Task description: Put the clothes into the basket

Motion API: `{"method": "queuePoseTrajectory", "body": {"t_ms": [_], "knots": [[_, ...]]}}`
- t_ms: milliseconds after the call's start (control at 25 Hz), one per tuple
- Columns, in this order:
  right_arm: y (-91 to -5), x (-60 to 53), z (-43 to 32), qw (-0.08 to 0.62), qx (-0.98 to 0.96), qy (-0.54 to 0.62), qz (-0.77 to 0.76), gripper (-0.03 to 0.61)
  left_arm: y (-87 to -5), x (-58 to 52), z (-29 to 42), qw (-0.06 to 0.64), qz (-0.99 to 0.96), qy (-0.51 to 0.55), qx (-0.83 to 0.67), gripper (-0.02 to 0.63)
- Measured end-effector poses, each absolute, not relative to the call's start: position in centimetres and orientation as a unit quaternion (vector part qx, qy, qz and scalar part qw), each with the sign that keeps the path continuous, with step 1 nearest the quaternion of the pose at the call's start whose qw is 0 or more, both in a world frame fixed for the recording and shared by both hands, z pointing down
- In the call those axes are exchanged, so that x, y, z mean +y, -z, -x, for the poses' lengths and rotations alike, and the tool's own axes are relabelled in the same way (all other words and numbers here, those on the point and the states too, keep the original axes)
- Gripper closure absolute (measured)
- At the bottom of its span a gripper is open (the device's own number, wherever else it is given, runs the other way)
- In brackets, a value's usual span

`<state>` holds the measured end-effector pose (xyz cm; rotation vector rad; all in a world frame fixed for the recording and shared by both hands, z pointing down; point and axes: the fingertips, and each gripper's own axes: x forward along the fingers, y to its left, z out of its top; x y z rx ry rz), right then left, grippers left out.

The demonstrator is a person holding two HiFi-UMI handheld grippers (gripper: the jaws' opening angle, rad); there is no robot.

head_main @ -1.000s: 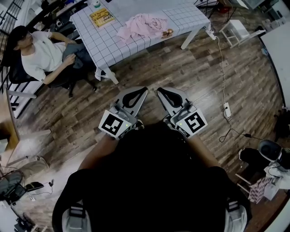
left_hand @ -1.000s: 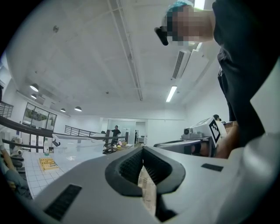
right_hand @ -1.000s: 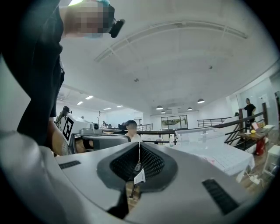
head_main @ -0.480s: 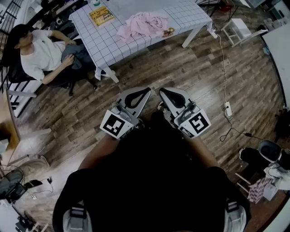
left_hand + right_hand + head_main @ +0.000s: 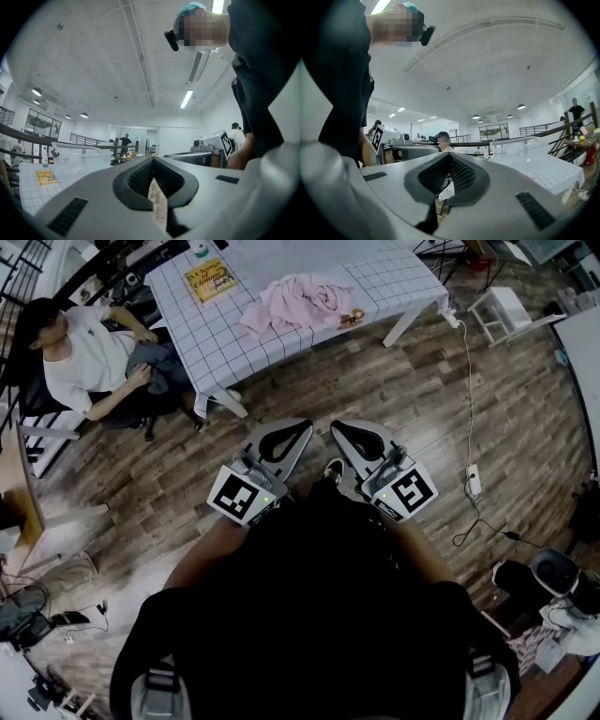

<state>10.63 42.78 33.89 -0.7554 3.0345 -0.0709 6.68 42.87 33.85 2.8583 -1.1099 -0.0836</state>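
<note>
A heap of pink clothes [image 5: 298, 301] lies on the white grid-patterned table [image 5: 394, 277] at the top of the head view. A pale translucent tub [image 5: 281, 253] stands behind it; I cannot tell whether it is the basket. Both grippers hang side by side close to my chest, over the wooden floor and well short of the table. The left gripper [image 5: 300, 425] [image 5: 152, 161] is shut with nothing in it. The right gripper [image 5: 338, 426] [image 5: 449, 157] is shut and empty too.
A yellow book [image 5: 210, 279] lies at the table's left end. A person in a white shirt [image 5: 80, 357] sits beside that end. A power strip [image 5: 472, 482] and its cable lie on the floor at right. A small white stool [image 5: 502, 307] stands beyond the table's right leg.
Both grippers stay shut, side by side. The view has shifted slightly, and the toe of a shoe now shows between the grippers.
</note>
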Motion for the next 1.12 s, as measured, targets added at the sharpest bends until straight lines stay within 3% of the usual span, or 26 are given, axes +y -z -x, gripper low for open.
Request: {"method": "queuePoseTrajectory", "body": {"t_ms": [1120], "knots": [[-35.4,30.4,-17.0,-0.005,0.986,0.052,0.159,0.563,-34.4,31.0,-13.4,0.043,-0.899,0.007,-0.436,0.611]]}}
